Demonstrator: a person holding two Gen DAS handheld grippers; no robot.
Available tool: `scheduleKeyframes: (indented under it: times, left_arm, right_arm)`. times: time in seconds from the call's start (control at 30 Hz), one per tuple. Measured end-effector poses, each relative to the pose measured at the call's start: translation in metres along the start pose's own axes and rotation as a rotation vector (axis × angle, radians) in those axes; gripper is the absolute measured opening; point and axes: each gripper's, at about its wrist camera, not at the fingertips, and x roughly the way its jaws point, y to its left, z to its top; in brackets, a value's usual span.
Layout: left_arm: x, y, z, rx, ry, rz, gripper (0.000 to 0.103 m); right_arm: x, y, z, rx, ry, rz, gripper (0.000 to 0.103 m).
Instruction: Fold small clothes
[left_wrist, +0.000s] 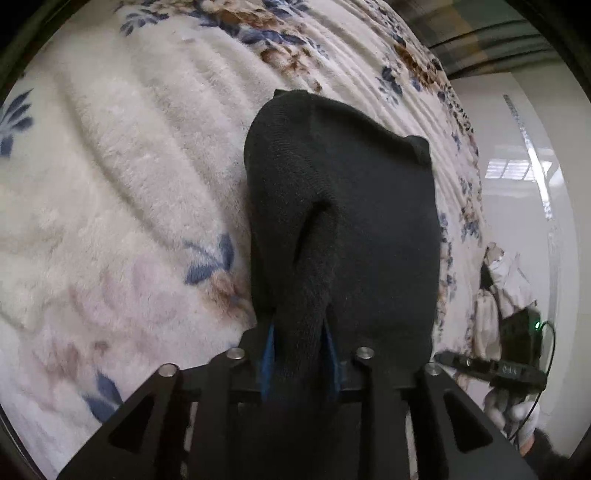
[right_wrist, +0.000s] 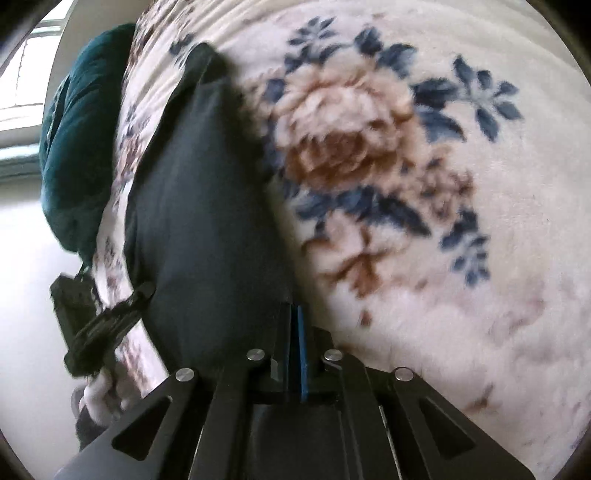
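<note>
Black garment (left_wrist: 343, 221) bunched between left tool (left_wrist: 299, 354), seemingly pinched.

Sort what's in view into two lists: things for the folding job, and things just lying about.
For the job:
- black garment
- left tool, shut on a bunch of it
- right tool, nearly shut at its edge

Lying about:
- floral blanket, the work surface
- teal cloth beyond the blanket's edge

The left gripper (left_wrist: 299, 354) is pointed steeply downward, and a bunched fold of black garment (left_wrist: 343, 221) is pinched between its blue-padded fingers (left_wrist: 267, 354). The right gripper (right_wrist: 296, 350) is likewise angled downward; its fingers (right_wrist: 302, 354) are seen nearly closed, with nothing visible between them. A white-gloved hand (left_wrist: 517, 413) is seen on the right gripper's handle.
</note>
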Motion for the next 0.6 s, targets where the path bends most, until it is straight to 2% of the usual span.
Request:
scheduleKeyframes:
  times: [0.03, 0.07, 0.1, 0.13, 0.2, 0.23, 0.27, 0.3, 0.43, 0.5, 0.53, 0.6]
  left_arm:
    - [-0.002, 0.0, -0.003, -0.009, 0.0, 0.006, 0.03]
    - [-0.006, 0.002, -0.008, -0.026, 0.003, -0.012, 0.034]
    - [-0.008, 0.002, -0.013, -0.038, 0.003, -0.02, 0.046]
    - [-0.01, 0.003, -0.019, -0.048, -0.001, -0.019, 0.052]
    - [-0.011, 0.002, -0.035, -0.051, -0.001, -0.005, 0.053]
    - [-0.011, 0.002, -0.04, -0.05, 0.001, 0.008, 0.053]
    - [-0.01, 0.003, -0.047, -0.05, 0.002, 0.026, 0.053]
    - [-0.01, 0.004, -0.052, -0.055, 0.003, 0.034, 0.053]
    - [-0.017, 0.009, -0.07, -0.08, -0.006, 0.046, 0.053]
    - [-0.023, 0.01, -0.079, -0.081, -0.007, 0.064, 0.053]
    - [-0.026, 0.011, -0.086, -0.085, -0.004, 0.071, 0.053]
    - [-0.033, 0.011, -0.102, -0.092, -0.005, 0.057, 0.054]
  right_arm:
    - [-0.002, -0.002, -0.005, 0.003, 0.023, 0.008, 0.044]
    - [-0.005, -0.005, -0.015, 0.0, 0.027, 0.019, 0.061]
    - [-0.005, -0.007, -0.019, 0.002, 0.028, 0.02, 0.063]
    - [0.0, -0.009, -0.028, 0.008, 0.045, 0.022, 0.064]
    - [0.023, -0.018, -0.051, 0.035, 0.129, 0.02, 0.063]
    - [0.033, -0.021, -0.062, 0.045, 0.145, 0.01, 0.055]
    - [0.04, -0.024, -0.072, 0.041, 0.148, -0.003, 0.011]
    - [0.044, -0.026, -0.083, 0.031, 0.145, -0.031, 0.007]
    - [0.037, -0.041, -0.105, 0.08, 0.067, -0.108, 0.005]
    - [0.038, -0.045, -0.107, 0.111, 0.075, -0.094, 0.006]
    - [0.038, -0.044, -0.105, 0.11, 0.089, -0.085, 0.007]
    - [0.035, -0.037, -0.107, 0.09, 0.123, -0.083, 0.023]
